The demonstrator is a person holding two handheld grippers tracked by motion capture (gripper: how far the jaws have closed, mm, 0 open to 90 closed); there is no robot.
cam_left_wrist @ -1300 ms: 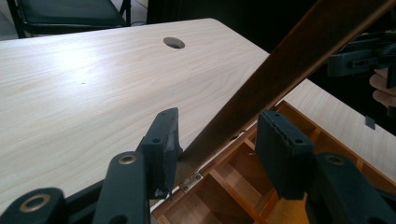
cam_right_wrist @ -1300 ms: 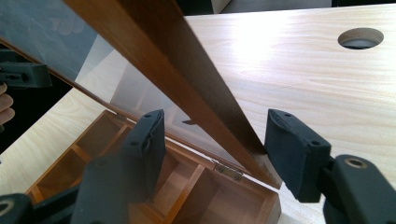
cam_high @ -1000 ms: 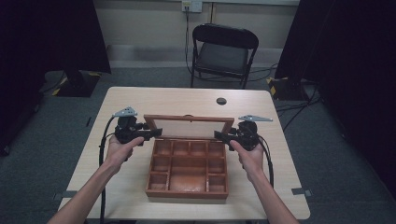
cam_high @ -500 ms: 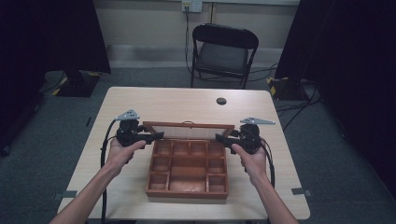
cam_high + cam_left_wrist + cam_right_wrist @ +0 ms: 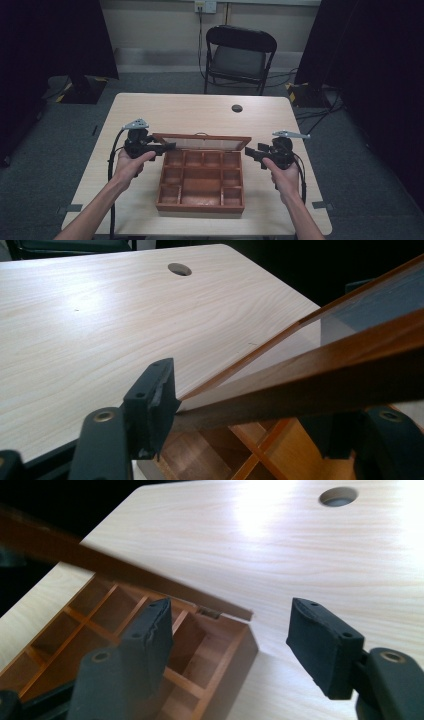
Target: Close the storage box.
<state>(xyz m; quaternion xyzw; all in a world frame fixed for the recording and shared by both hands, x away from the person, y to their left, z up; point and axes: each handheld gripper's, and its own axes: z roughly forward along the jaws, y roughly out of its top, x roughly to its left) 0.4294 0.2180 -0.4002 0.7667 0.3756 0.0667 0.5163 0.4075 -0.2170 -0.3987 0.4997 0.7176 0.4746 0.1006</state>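
An open wooden compartment box (image 5: 200,205) sits near the table's front edge, its dividers (image 5: 75,615) bare. Its glass-paned lid (image 5: 200,142) leans back from the rear hinge. My left gripper (image 5: 169,146) is at the lid's left end. In the left gripper view the lid's wooden frame (image 5: 325,375) runs between the jaws of that gripper (image 5: 250,400), which have just been opening. One pad (image 5: 152,405) is at the frame's end. My right gripper (image 5: 250,152) stands open off the box's right rear corner (image 5: 240,645), and nothing lies between the jaws of that gripper (image 5: 230,610).
The pale wooden table (image 5: 190,112) has a round cable hole (image 5: 237,108) at the back. A black folding chair (image 5: 240,55) stands beyond the far edge. Dark curtains hang on both sides. Cables trail from both grippers along the person's forearms.
The lid has tipped from upright to leaning back and lower. My right gripper has come off the lid's right end and moved right. My left gripper has stayed in place.
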